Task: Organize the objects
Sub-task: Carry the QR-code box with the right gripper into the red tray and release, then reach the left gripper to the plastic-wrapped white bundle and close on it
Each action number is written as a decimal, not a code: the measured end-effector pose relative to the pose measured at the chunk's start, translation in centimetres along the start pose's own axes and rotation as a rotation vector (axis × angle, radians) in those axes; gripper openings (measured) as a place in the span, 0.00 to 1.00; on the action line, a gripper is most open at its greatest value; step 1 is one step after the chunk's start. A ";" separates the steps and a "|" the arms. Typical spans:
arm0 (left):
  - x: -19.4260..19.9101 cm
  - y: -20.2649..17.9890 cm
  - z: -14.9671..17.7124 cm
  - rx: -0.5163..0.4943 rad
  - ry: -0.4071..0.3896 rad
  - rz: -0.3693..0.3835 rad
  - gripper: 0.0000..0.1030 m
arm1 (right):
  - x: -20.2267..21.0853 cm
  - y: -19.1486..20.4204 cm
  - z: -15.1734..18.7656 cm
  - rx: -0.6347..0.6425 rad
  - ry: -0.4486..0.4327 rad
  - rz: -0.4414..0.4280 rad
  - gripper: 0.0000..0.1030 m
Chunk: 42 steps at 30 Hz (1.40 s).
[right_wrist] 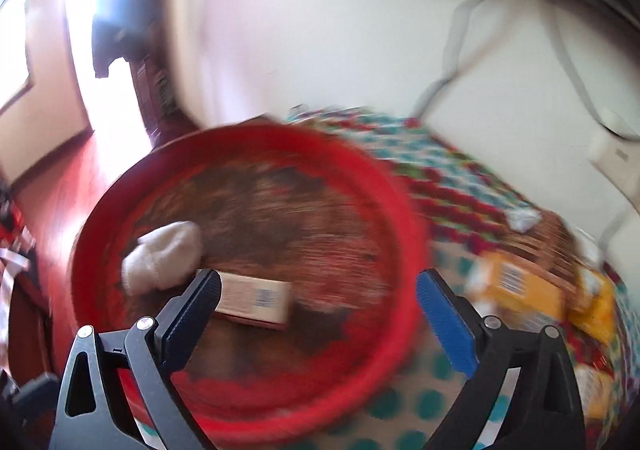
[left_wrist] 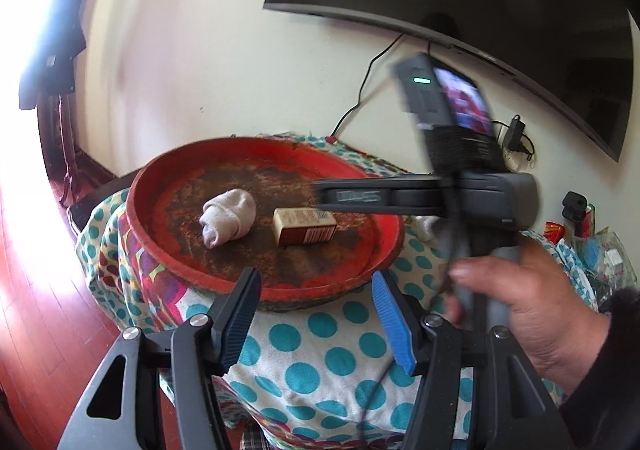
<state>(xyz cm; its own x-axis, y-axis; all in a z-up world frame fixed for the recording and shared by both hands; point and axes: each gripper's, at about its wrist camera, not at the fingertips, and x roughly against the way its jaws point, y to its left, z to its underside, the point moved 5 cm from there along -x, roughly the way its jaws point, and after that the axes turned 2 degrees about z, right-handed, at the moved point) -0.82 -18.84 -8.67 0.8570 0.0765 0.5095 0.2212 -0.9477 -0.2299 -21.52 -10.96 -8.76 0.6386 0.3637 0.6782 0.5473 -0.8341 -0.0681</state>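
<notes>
A round red tray (left_wrist: 160, 258) with a worn brown floor sits on a polka-dot cloth. In it lie a rolled white sock (left_wrist: 228, 221) and a small red and cream box (left_wrist: 306, 226). My left gripper (left_wrist: 316, 314) is open and empty at the tray's near rim. My right gripper (left_wrist: 320, 193) reaches in from the right over the tray above the box, seen side-on and blurred. In the right wrist view my right gripper (right_wrist: 318, 310) is open and empty over the tray (right_wrist: 404, 209), with the sock (right_wrist: 164, 254) and the box (right_wrist: 256, 300) just beyond its left finger.
The table's polka-dot cloth (left_wrist: 320, 362) hangs over the near edge. Yellow packets (right_wrist: 532, 290) and other clutter (left_wrist: 596, 250) lie right of the tray. A dark TV (left_wrist: 480, 1) hangs on the wall with cables and a charger (left_wrist: 516, 133) below. Red wooden floor (left_wrist: 36, 310) lies to the left.
</notes>
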 end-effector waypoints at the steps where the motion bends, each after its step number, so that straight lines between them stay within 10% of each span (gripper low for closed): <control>1: 0.0 -0.2 0.0 -0.010 -0.004 0.000 0.58 | 0.9 -1.6 0.4 -0.036 -0.015 0.014 0.95; 13: -2.7 -6.2 0.4 -0.170 0.051 0.029 0.58 | 7.1 -18.4 10.5 -0.326 0.044 0.356 0.99; 23: -10.1 -14.7 -2.1 -0.220 0.145 0.139 0.58 | 7.0 -23.2 15.1 -0.500 0.039 0.365 0.99; 42: -24.2 -17.1 -2.4 -0.135 0.335 -0.050 0.58 | 7.0 -24.3 16.0 -0.599 0.028 0.308 1.00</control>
<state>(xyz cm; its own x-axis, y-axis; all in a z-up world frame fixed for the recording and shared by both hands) -26.46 -5.22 -15.04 0.6416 0.0396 0.7660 0.1765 -0.9795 -0.0973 -21.69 18.53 -14.04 0.6984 0.0686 0.7124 -0.0570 -0.9869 0.1509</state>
